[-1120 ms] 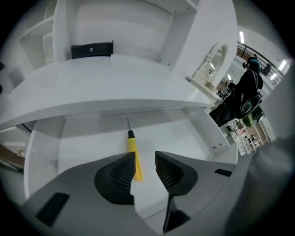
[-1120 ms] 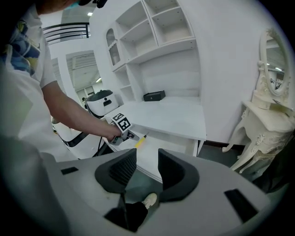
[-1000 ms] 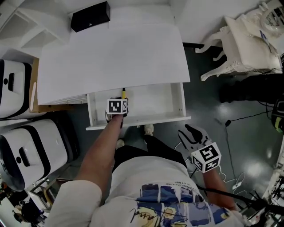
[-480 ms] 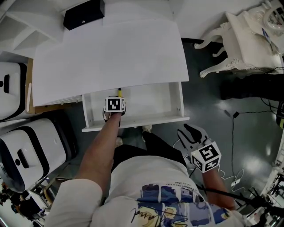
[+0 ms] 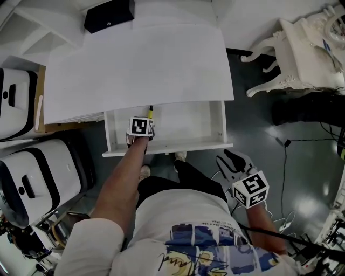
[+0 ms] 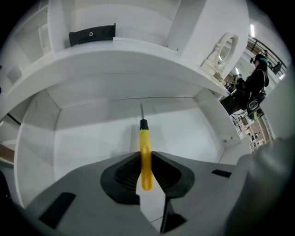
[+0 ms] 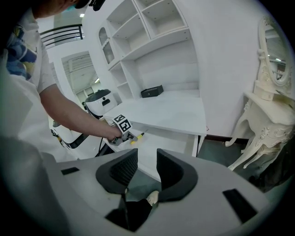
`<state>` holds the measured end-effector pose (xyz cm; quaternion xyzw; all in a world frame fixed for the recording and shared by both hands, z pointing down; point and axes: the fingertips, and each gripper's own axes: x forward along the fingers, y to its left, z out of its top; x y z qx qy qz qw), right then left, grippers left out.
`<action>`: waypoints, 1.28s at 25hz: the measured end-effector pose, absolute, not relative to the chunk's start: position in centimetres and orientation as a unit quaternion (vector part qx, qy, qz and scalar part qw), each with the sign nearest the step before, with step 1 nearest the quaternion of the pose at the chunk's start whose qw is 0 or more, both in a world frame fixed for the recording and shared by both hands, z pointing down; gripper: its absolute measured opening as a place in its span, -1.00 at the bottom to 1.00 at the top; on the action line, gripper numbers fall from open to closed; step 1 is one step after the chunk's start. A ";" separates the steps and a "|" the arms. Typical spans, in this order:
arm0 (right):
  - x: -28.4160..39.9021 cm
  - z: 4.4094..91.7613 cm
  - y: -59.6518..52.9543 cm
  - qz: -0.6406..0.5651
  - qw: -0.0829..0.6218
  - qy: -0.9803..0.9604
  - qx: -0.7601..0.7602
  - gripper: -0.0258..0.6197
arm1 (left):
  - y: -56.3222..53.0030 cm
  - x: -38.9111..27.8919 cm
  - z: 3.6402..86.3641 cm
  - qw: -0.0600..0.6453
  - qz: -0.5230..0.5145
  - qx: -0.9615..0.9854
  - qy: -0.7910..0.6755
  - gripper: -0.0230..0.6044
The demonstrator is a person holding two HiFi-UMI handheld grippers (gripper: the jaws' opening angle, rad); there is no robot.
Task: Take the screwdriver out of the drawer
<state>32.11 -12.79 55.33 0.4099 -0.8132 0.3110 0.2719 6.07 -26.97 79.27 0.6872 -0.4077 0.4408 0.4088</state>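
Note:
A screwdriver (image 6: 145, 156) with a yellow handle and a thin metal shaft lies in the open white drawer (image 5: 167, 146), pointing toward the drawer's back. My left gripper (image 6: 146, 159) reaches down into the drawer; its jaws are closing, and the pads touch the handle on both sides. In the head view only the handle's yellow end (image 5: 150, 111) shows past the left gripper (image 5: 148, 116). My right gripper (image 5: 229, 161) hangs over the floor, right of the drawer. Its jaws are closing a little but stand apart with nothing between them (image 7: 147, 168).
The drawer hangs under a white desk top (image 5: 140, 64) with a black box (image 5: 109, 16) at its back. White machines (image 5: 32, 178) stand at the left, an ornate white table (image 5: 302, 54) at the right. Cables (image 5: 285, 143) lie on the dark floor.
The head view has shifted slightly. My left gripper stays at the screwdriver in the drawer and my right gripper stays over the floor.

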 end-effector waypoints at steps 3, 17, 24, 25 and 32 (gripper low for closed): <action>31.6 55.1 -13.0 0.307 0.270 -0.820 0.401 -0.47 | -26.5 6.1 78.3 0.404 0.446 0.695 -0.393 -0.67; 26.9 54.1 -15.1 0.277 0.259 -0.852 0.360 -0.48 | -22.5 4.8 73.1 0.405 0.472 0.734 -0.272 -0.67; 23.9 53.5 -16.2 0.258 0.260 -0.864 0.345 -0.50 | -20.8 2.9 69.2 0.399 0.449 0.757 -0.255 -0.68; 23.4 53.4 -16.4 0.256 0.260 -0.865 0.344 -0.50 | -20.6 2.6 68.5 0.399 0.443 0.761 -0.255 -0.68; 19.3 53.0 -16.7 0.245 0.261 -0.871 0.336 -0.57 | -18.7 0.7 63.3 0.394 0.377 0.794 -0.271 -0.68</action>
